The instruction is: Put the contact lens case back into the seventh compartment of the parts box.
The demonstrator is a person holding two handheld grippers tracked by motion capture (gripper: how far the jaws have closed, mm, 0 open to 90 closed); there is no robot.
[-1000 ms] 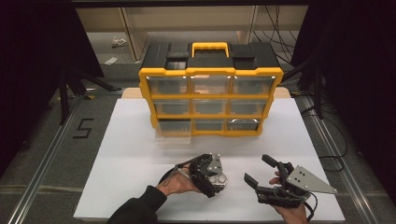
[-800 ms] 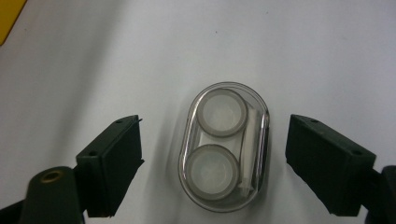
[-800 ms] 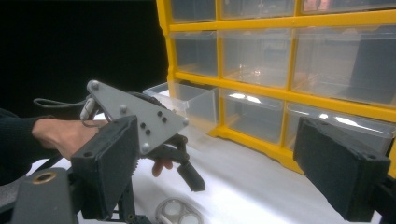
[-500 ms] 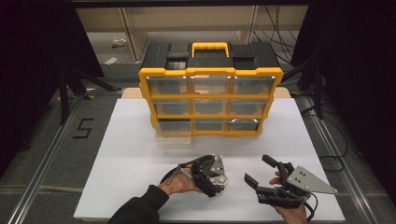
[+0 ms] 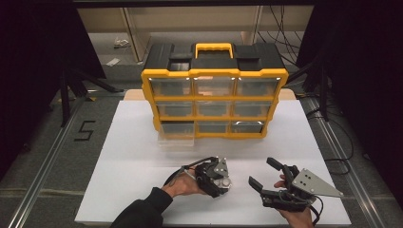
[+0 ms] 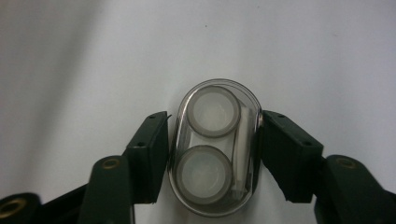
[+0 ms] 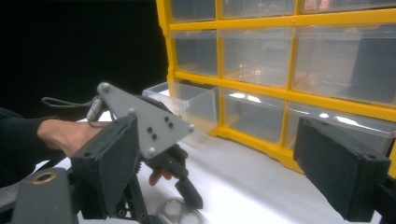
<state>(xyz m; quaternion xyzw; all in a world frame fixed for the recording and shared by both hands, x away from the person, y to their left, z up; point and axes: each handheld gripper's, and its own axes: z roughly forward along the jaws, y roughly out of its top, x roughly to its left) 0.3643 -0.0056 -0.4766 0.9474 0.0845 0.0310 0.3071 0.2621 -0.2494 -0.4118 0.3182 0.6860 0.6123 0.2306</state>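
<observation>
Closing on the clear oval plastic case (image 6: 215, 149), the left gripper's (image 6: 212, 154) jaws seemingly touch it; lifting and stowing remain, the right gripper's (image 7: 233, 163) jaws standing apart.

A small clear plastic case (image 6: 215, 148) of rounded oblong shape lies flat on the white table top, near its front edge and well apart from the yellow drawer cabinet. Through its transparent lid two round, pale, grey-rimmed wells show, one behind the other along the case's length, with a thin white strip beside them on one long side. In the left gripper view the case sits lengthwise between two black jaws, one at each long side, both at or just beside its wall. From above it appears as a small glinting clear shape (image 5: 225, 182). In the right gripper view its two rings (image 7: 180, 211) peek out at the bottom edge.
</observation>
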